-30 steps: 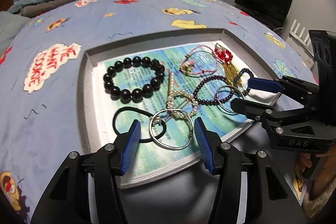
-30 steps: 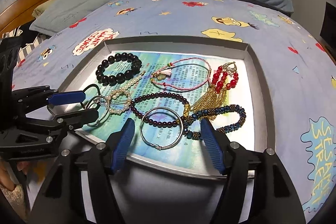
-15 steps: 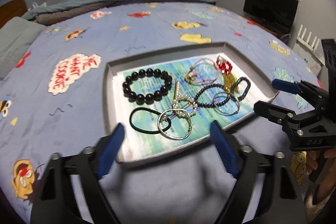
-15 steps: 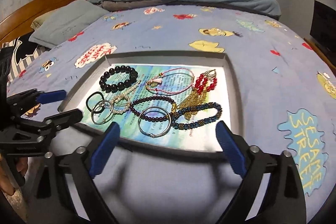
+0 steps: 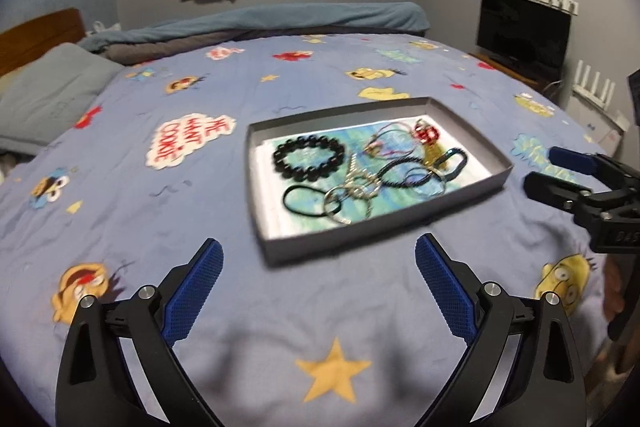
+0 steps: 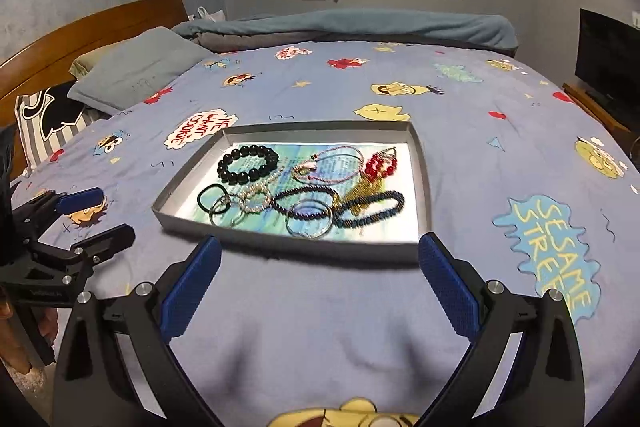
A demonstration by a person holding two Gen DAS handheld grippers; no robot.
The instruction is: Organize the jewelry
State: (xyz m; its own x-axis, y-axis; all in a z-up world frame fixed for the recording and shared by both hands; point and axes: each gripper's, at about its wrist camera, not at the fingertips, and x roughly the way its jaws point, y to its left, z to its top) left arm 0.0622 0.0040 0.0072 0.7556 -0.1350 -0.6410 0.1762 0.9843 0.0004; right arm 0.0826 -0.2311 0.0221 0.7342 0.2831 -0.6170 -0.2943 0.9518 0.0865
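A shallow grey tray lies on the blue bedspread with jewelry inside. It holds a black bead bracelet, a black hair tie, silver bangles, a pearl strand, dark bead strands, pink cords and a red bead piece. My left gripper is open and empty, held back from the tray's near edge. My right gripper is open and empty, also short of the tray. Each gripper shows in the other's view.
The bedspread has cartoon prints. A grey pillow and wooden headboard are at the left. A rolled blanket lies at the far edge. A black screen stands at the right.
Both grippers have pulled back and up from the tray and opened wider. The jewelry stays in the tray.
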